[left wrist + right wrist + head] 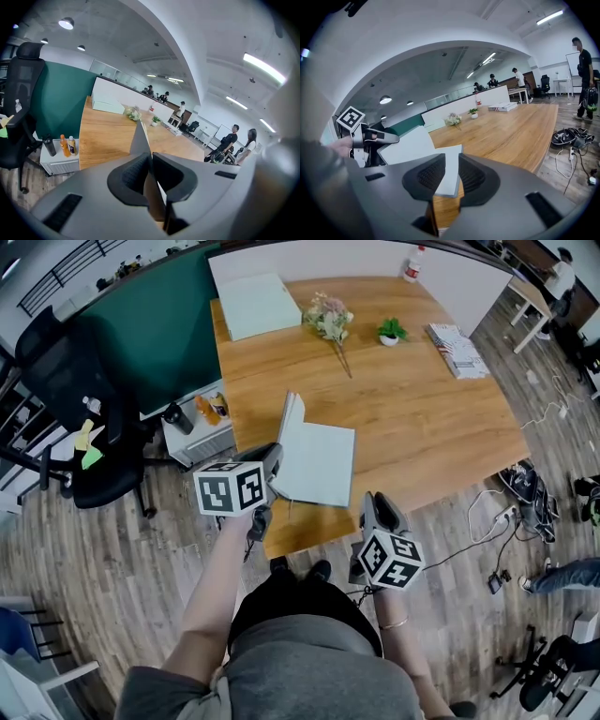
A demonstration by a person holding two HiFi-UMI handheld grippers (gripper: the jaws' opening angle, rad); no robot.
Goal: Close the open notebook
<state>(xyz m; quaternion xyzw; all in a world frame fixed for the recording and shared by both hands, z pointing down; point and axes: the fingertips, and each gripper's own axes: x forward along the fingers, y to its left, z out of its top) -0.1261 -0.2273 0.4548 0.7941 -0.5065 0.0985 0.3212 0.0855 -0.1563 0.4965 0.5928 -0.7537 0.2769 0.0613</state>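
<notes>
Left gripper (pixel 150 163) pinching thin grey notebook (pixel 320 463), woodgrain table (pixel 427 423)

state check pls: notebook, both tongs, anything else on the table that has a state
notebook: half open, left cover raised near upright, right side lying flat
left tongs: shut on the notebook's raised cover
right tongs: open, nothing between them, by the notebook's near edge
white book: closed, flat
bottle: upright, capped
bouquet: lying on its side
</notes>
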